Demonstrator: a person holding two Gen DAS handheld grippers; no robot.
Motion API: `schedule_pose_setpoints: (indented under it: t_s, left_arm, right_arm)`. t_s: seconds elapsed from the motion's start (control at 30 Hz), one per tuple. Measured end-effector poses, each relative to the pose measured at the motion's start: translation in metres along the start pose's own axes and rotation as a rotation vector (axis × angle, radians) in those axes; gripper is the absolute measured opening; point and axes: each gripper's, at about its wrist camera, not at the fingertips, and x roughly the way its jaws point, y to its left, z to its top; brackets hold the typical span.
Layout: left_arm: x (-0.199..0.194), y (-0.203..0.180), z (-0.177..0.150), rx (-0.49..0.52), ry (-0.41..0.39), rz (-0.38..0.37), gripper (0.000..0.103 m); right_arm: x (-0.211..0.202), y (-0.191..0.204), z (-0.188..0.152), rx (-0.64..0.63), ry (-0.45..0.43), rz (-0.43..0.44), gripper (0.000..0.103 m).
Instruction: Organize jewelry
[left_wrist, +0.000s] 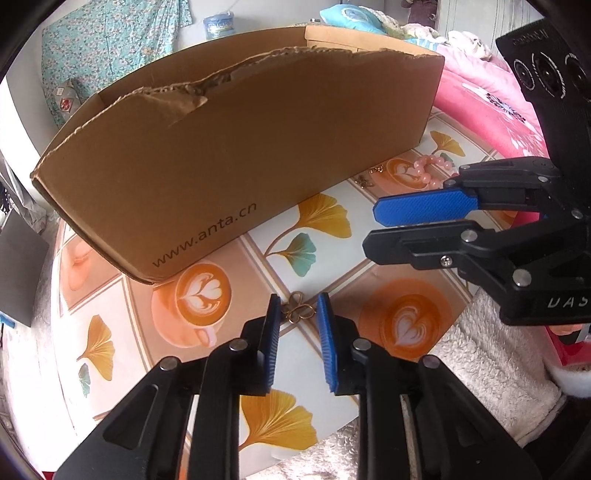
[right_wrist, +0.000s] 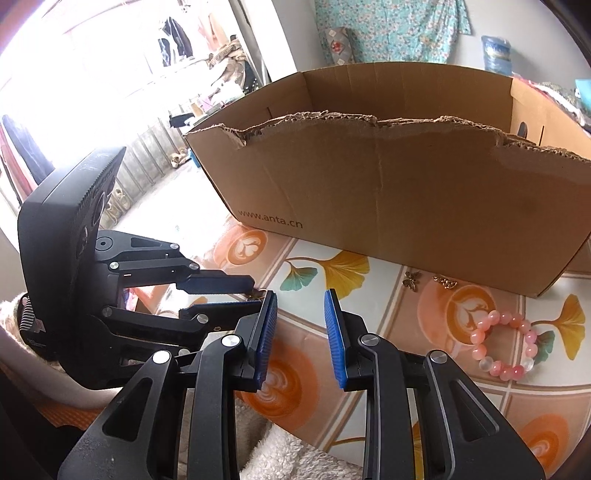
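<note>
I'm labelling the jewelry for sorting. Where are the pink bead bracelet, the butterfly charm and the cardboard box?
pink bead bracelet (right_wrist: 504, 345): right wrist view, on a bead of its left arc.
butterfly charm (right_wrist: 412, 281): right wrist view, on its wings.
cardboard box (right_wrist: 406, 192): right wrist view, on its near wall.

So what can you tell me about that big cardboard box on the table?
The cardboard box is plain brown corrugated board, long and open-topped. Its near wall has a ragged, torn upper edge, while the far wall stands taller with a clean rim. A printed web address runs low along the near wall by one corner. It sits upright on the patterned tablecloth. No gripper touches it. Two small gold charms lie close to its base; what is inside is hidden.
</note>
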Motion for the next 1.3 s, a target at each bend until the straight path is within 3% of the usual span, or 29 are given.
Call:
schedule_pose_setpoints:
  t_s: [0.2, 0.3, 0.5, 0.63, 0.77, 1.0, 1.2, 1.3]
  left_arm:
    - [0.006, -0.005, 0.009, 0.003, 0.012, 0.003, 0.019]
    - [0.007, -0.006, 0.006, 0.013, 0.010, 0.013, 0.004]
    - [0.003, -0.005, 0.006, 0.008, -0.011, -0.001, 0.004]
    - [-0.008, 0.004, 0.003, -0.009, -0.048, 0.019, 0.004]
    - [-0.013, 0.018, -0.002, -0.049, -0.058, 0.028, 0.004]
    - [-0.011, 0.030, -0.011, -0.144, -0.055, -0.126, 0.004]
    - [-0.008, 0.038, -0.009, -0.212, -0.092, -0.161, 0.004]
    - [0.002, 0.045, -0.010, -0.281, -0.042, -0.211, 0.004]
  right_arm:
    - [-0.009, -0.010, -0.004, 0.020, -0.024, 0.010, 0.026]
    - [-0.017, -0.012, -0.005, 0.020, -0.030, 0.007, 0.026]
    - [-0.026, -0.016, -0.008, 0.024, -0.032, 0.007, 0.028]
    - [-0.025, -0.009, -0.010, 0.016, -0.024, 0.020, 0.036]
    - [-0.017, 0.009, -0.012, -0.003, -0.006, 0.040, 0.037]
    - [-0.006, 0.032, -0.016, -0.079, 0.018, -0.022, 0.037]
    - [-0.017, 0.017, -0.017, -0.004, 0.010, -0.044, 0.034]
    - [-0.021, 0.011, -0.022, 0.024, 0.010, -0.058, 0.031]
